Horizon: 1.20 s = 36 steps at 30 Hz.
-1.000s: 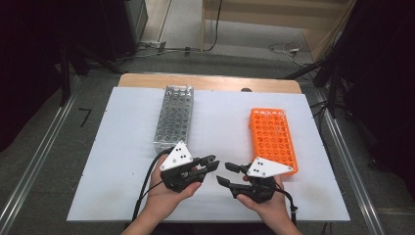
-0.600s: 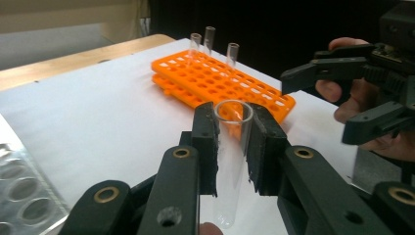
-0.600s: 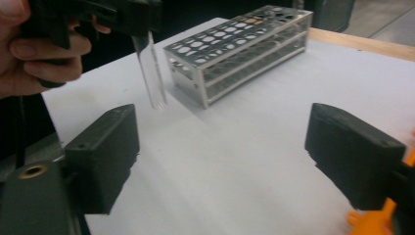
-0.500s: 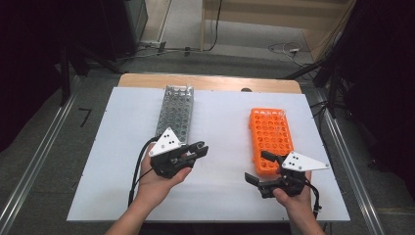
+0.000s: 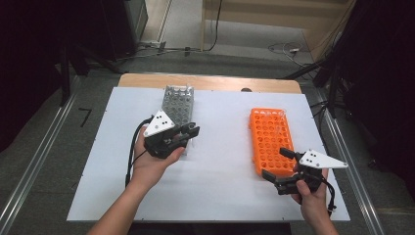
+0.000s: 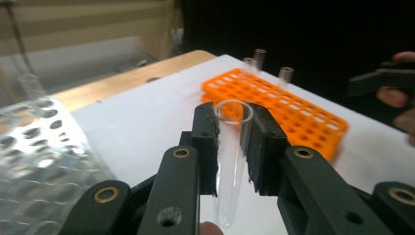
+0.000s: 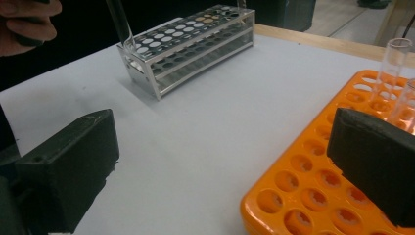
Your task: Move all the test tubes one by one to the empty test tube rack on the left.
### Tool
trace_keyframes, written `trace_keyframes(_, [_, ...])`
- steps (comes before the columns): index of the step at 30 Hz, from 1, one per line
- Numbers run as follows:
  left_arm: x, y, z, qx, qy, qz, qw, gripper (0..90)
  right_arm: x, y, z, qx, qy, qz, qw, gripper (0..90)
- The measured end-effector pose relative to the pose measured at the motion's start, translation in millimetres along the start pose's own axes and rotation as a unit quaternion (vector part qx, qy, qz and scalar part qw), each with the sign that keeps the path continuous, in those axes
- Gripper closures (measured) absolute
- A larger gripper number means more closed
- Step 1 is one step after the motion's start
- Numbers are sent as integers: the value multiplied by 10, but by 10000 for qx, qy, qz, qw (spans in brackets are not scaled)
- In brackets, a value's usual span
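My left gripper (image 5: 193, 131) is shut on a clear empty test tube (image 6: 232, 147), held upright between its pads by the near end of the metal rack (image 5: 177, 100). The same tube (image 7: 120, 22) shows in the right gripper view, with its lower end just above the metal rack's (image 7: 191, 41) near corner. My right gripper (image 5: 277, 164) hovers at the near right corner of the orange rack (image 5: 270, 137). Its jaws have just been opening and stand wide with nothing between them. Clear tubes (image 6: 285, 76) stand at the orange rack's far end.
The white table mat (image 5: 220, 147) lies bare between the two racks. Its wooden far edge (image 5: 210, 82) borders a dark floor with cables. Metal rails run along both sides of the table.
The hands have drawn apart from the table's middle. The left went up and left to the metal rack with the tube; the right went right to the orange rack and opened its jaws.
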State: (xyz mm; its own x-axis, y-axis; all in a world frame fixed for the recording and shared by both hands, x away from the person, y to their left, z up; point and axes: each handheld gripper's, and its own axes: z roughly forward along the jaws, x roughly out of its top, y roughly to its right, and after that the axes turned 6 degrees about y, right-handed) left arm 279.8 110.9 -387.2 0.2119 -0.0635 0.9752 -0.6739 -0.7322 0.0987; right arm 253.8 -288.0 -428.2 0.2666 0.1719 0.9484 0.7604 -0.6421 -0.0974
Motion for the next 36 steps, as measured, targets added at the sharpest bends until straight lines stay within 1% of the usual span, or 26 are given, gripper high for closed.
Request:
trace_keyframes(2, [23,-68,28,86,-2,-4,10000,759,-7,37,-18,-59,-22,13,10000,0])
trace_keyframes(8, [102,-235,99,233,11,-48,9997,759,-37,161,-84,-208,-13,135,9997,0])
trace_keyframes(11, [130,-332,157,308,23,-100,9995,759,-55,222,-109,-266,7,169,9995,0])
trace_keyframes(16, [170,-466,280,411,14,-131,9991,759,-82,298,-144,-372,15,193,9991,0])
trace_keyframes(21, [218,-598,422,555,29,-140,9984,759,-97,344,-164,-426,23,205,9989,0])
trace_keyframes(27, [339,-731,570,674,59,-128,9976,759,-115,370,-168,-458,4,199,9988,0])
trace_keyframes(30, [382,-812,628,666,184,-217,9974,759,-124,380,-166,-484,-10,184,9987,0])
trace_keyframes(31, [395,-838,644,709,196,-219,9970,759,-125,379,-166,-487,-23,205,9986,0])
trace_keyframes(36, [454,-971,738,844,235,-294,9957,759,-125,394,-178,-499,-17,168,9986,0])
